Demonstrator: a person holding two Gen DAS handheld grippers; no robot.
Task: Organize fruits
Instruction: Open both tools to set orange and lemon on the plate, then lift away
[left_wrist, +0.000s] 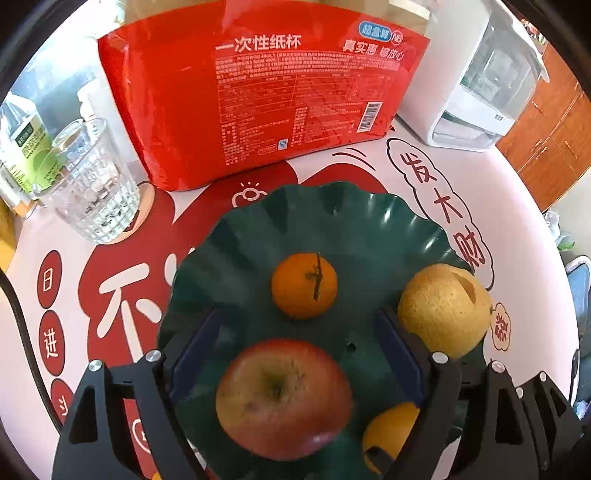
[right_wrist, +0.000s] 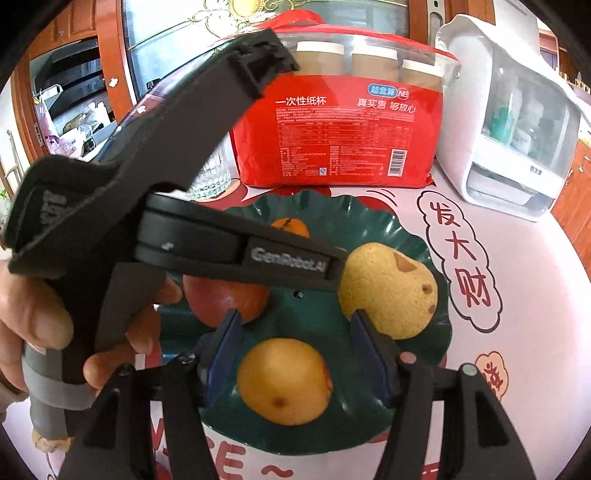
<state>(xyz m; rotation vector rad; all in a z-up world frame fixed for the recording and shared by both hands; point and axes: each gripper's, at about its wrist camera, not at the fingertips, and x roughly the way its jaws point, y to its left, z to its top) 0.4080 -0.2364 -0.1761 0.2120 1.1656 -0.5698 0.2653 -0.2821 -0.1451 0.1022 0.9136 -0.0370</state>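
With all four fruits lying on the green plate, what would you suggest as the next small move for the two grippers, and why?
Probably lift both straight up. The left gripper stands open around the apple, pads clear, and the right gripper is open around the yellow fruit. Both fruits rest on the green plate, so they look released.

Four fruits inside a dark green scalloped plate (left_wrist: 207, 258) on the table: small orange mandarin (left_wrist: 304, 285) toward the far rim, its dry stem on top. Red apple (left_wrist: 283, 397) at the near left, stem dimple facing up; yellow pear (left_wrist: 445, 310) against the right rim, brown scars on its skin. Yellow-orange round fruit (right_wrist: 284, 382) near the front edge, small dark spot showing.
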